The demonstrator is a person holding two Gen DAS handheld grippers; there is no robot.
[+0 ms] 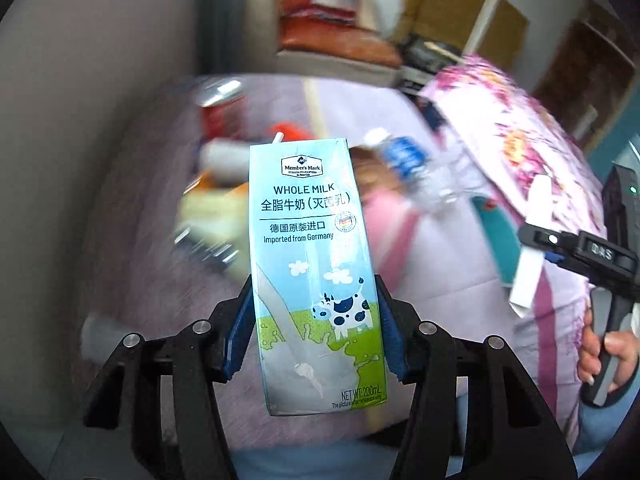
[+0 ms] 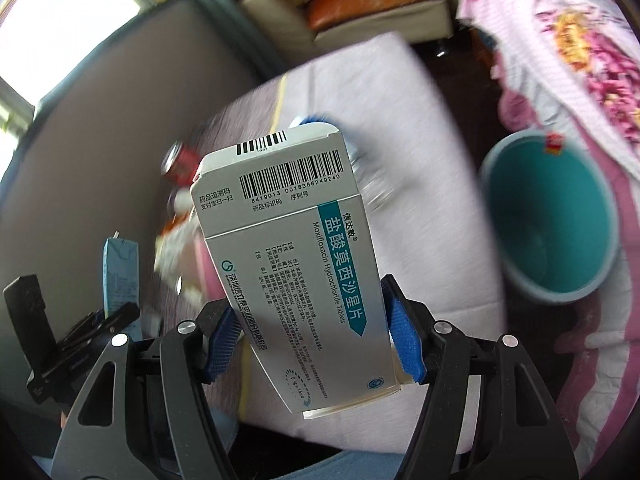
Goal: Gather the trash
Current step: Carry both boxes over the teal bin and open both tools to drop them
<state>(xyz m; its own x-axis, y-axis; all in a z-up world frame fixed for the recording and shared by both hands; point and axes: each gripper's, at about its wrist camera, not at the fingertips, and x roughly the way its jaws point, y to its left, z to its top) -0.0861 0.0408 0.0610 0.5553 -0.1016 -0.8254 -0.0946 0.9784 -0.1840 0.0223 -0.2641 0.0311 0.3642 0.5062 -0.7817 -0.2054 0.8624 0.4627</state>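
Carry step: left gripper (image 1: 316, 320) clenched on milk carton (image 1: 312, 264), right gripper (image 2: 312, 336) clenched on tablet box (image 2: 296, 264). Next: swing both toward teal bin (image 2: 496, 200) at 2 o'clock, release inside.

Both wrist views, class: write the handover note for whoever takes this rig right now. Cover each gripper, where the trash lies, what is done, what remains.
Left gripper: shut on the pale blue whole-milk carton, held upright.
Right gripper: shut on the white cardboard medicine box.
Round teal bin: on the floor beside the bed, to the right; inside looks empty.
Still on the lilac bedspread: a red drink can, a clear plastic bottle with blue label, and more blurred litter.
Done: two items picked up. Left: drop both in the bin, then collect the rest.
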